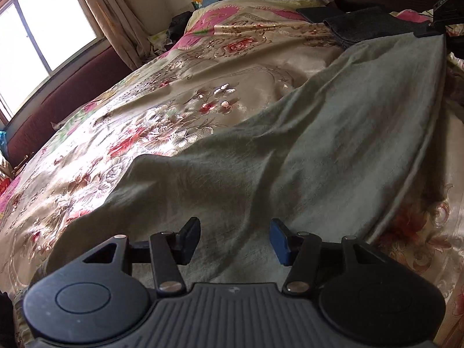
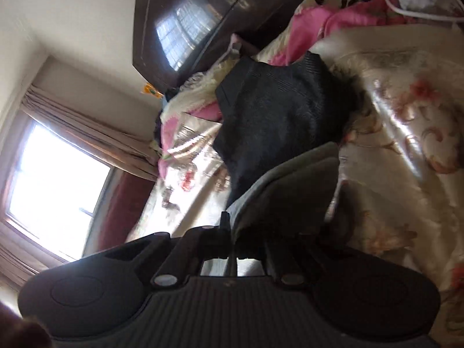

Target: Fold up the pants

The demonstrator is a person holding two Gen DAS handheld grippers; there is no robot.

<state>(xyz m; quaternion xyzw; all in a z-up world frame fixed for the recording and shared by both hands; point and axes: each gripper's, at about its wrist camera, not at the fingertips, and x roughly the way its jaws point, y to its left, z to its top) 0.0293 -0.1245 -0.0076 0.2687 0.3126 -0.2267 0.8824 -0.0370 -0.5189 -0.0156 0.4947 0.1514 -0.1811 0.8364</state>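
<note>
Grey-green pants lie spread lengthwise across the floral satin bedspread, one long hemmed edge running away to the far end, where the right gripper has the cloth. I judge the fabric soft, light and limp — it sags into shallow wrinkles and will drape rather than hold a crease, and over the glossy spread it may slide. In the right wrist view my right gripper's fingers are closed together on a bunched fold of that grey-green cloth, which rises just ahead of the fingertips; a dark garment lies beyond it, touching the pants, below the dark wooden headboard. My left gripper hovers low over the near end of the pants, jaws parted with a clear gap and nothing between them. Best hold for it, I judge: the near edge directly under the fingers, pinched through both layers so the leg lifts evenly. A curtained window lights the scene from the left side of the bed.
</note>
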